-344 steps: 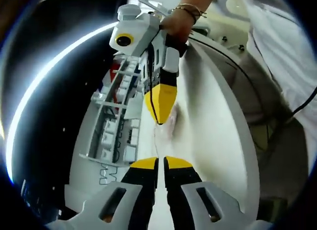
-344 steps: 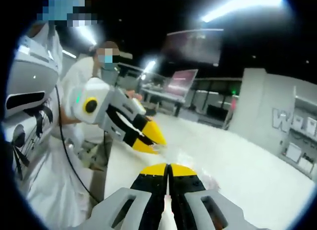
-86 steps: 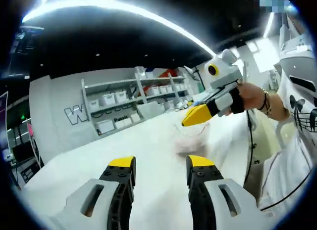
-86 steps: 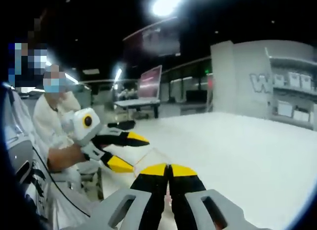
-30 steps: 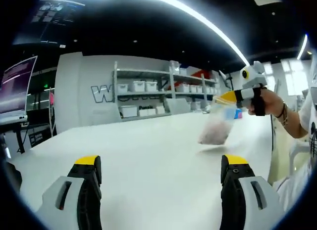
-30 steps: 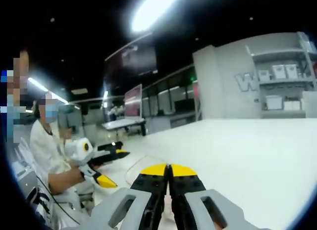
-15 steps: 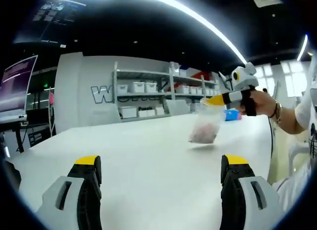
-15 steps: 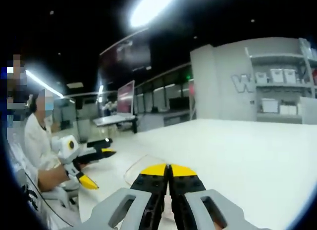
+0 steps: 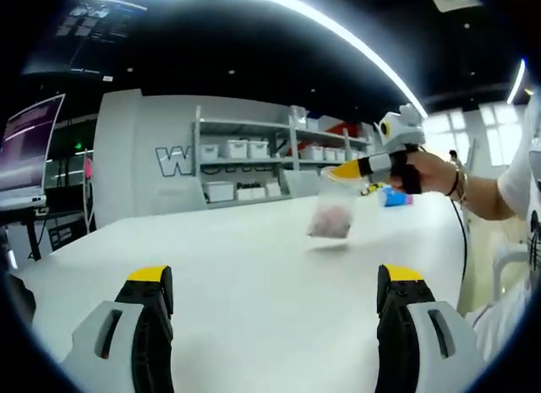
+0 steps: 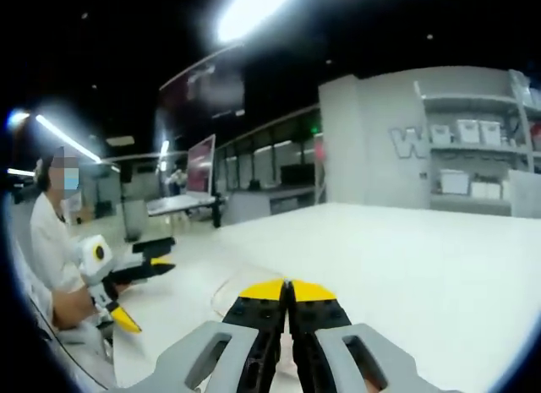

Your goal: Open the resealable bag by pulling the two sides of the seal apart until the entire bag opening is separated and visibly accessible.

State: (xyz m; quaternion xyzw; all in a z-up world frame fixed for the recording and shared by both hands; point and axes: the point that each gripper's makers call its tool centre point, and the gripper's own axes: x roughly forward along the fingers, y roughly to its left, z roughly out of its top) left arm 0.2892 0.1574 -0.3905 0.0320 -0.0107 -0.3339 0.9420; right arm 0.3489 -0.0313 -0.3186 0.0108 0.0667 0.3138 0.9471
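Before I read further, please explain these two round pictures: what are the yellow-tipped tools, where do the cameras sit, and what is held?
A person holds a two-jaw gripper in each hand, and a camera rides on each. In the left gripper view, the left gripper is wide open above the white table. The right gripper, further off, holds a clear bag by its top edge; something pinkish is inside. In the right gripper view, that gripper's jaws are shut on the bag's clear edge, and the left gripper appears at the left.

I read the bag (image 9: 332, 209) as clear glossy plastic film | table (image 9: 254, 266) smooth matt white | my left gripper (image 9: 275, 304) matt plastic, black with yellow tips, grey shells
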